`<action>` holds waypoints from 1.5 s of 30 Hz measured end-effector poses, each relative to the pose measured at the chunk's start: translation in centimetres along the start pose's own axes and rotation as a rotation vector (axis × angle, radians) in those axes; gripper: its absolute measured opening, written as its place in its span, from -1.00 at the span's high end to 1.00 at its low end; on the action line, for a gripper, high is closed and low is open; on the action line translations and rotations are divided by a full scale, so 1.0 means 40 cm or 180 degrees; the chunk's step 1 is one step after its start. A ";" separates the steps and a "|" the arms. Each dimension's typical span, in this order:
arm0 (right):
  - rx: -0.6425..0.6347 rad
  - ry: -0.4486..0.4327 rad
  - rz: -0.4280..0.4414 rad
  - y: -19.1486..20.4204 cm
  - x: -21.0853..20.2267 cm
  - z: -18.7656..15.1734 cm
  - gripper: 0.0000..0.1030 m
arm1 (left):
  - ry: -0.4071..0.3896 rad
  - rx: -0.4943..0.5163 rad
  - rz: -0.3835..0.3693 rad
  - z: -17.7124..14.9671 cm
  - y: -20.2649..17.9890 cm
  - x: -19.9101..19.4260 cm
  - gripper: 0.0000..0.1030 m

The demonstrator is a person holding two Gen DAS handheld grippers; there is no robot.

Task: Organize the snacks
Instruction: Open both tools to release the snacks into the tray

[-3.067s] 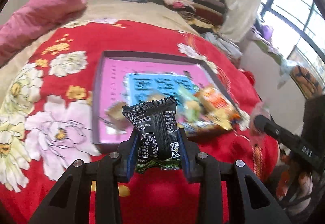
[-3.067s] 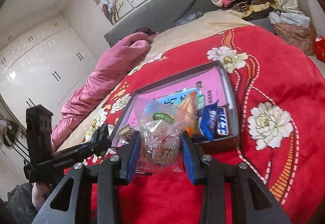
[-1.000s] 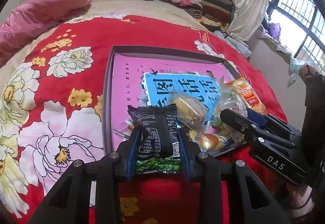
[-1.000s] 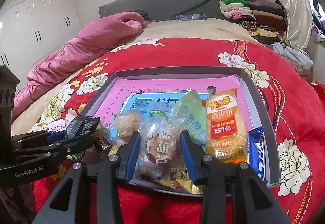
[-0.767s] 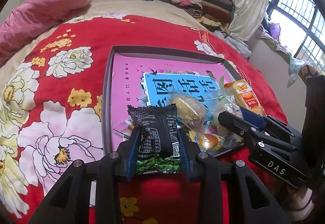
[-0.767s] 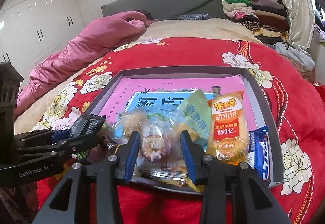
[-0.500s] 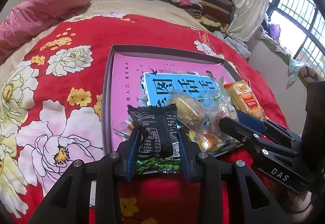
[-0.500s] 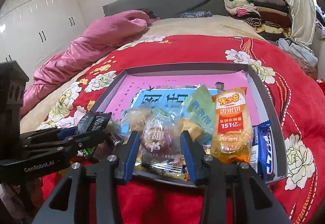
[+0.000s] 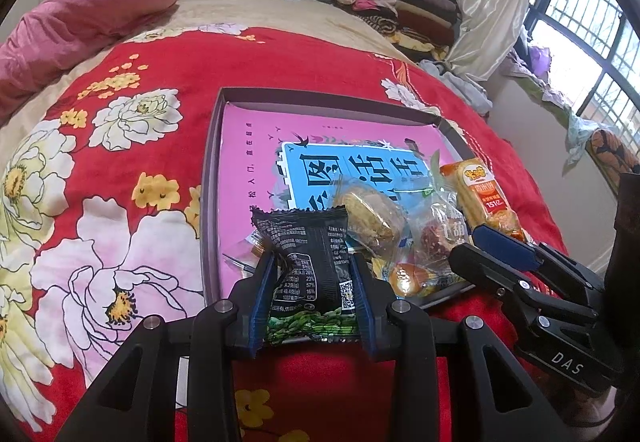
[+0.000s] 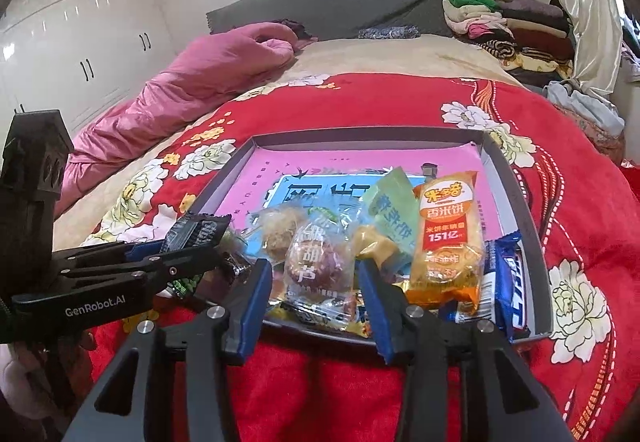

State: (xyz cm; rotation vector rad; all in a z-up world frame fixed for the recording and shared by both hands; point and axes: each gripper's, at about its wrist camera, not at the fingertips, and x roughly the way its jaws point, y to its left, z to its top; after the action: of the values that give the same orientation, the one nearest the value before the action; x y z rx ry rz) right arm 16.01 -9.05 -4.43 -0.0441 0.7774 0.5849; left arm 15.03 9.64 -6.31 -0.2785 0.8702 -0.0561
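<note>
left gripper (image 9: 312,282) clenched on black packet (image 9: 306,258), over tray (image 9: 210,177) near-left edge | right gripper (image 10: 316,282) spread, clear-wrapped pastry (image 10: 318,268) released in tray | advice: lower black packet onto bare pink floor before releasing

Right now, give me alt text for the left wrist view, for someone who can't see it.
The left gripper clamps a black snack packet upright above the near edge of a shallow tray on a red floral bedspread. Several wrapped snacks sit in the tray's near right corner, with the right gripper beside them.
</note>
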 end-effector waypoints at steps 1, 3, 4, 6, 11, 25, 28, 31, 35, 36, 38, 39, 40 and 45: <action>0.0001 -0.0010 -0.0011 -0.001 -0.003 0.000 0.12 | -0.0005 0.0000 0.0001 0.001 0.000 -0.001 0.24; -0.0001 -0.0020 -0.0036 -0.005 -0.007 -0.001 0.12 | -0.0004 0.0008 -0.0006 0.001 -0.001 -0.002 0.21; -0.0003 -0.0020 -0.0052 -0.007 -0.008 -0.001 0.12 | -0.0002 0.0011 -0.0006 0.001 -0.002 -0.003 0.19; -0.0004 -0.0025 -0.0079 -0.012 -0.012 -0.004 0.12 | 0.0000 0.0021 -0.0010 0.000 -0.004 -0.004 0.16; -0.0003 -0.0030 -0.0134 -0.021 -0.021 -0.007 0.11 | -0.0011 0.0043 -0.0018 0.002 -0.009 -0.011 0.04; -0.0045 -0.0103 -0.0231 -0.025 -0.049 -0.007 0.02 | -0.0068 0.0158 0.0037 0.005 -0.021 -0.040 -0.36; -0.0031 -0.0122 -0.0231 -0.027 -0.059 -0.007 0.01 | -0.0105 0.0179 0.0077 0.008 -0.024 -0.054 -0.39; -0.0044 -0.0149 -0.0263 -0.026 -0.070 -0.005 -0.05 | -0.0151 0.0195 0.0092 0.011 -0.027 -0.069 -0.47; -0.0042 -0.0210 -0.0303 -0.028 -0.087 -0.002 -0.12 | -0.0182 0.0202 0.0097 0.012 -0.033 -0.089 -0.48; -0.0047 -0.0221 -0.0313 -0.028 -0.091 -0.001 -0.14 | -0.0200 0.0204 0.0103 0.012 -0.035 -0.095 -0.48; -0.0039 -0.0245 -0.0335 -0.030 -0.099 0.000 -0.16 | -0.0227 0.0213 0.0118 0.013 -0.039 -0.104 -0.51; -0.0035 -0.0252 -0.0342 -0.031 -0.102 0.001 -0.20 | -0.0237 0.0217 0.0120 0.012 -0.041 -0.108 -0.52; -0.0029 -0.0258 -0.0351 -0.033 -0.106 0.002 -0.21 | -0.0251 0.0221 0.0122 0.012 -0.043 -0.113 -0.52; -0.0020 -0.0292 -0.0400 -0.035 -0.125 0.004 -0.32 | -0.0290 0.0234 0.0183 0.004 -0.053 -0.133 -0.54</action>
State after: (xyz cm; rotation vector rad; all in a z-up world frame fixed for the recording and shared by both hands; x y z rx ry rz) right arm 14.02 -12.61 -1.20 -0.0709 0.6787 0.4668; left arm 11.85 8.48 -1.68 -0.1857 0.7833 -0.0216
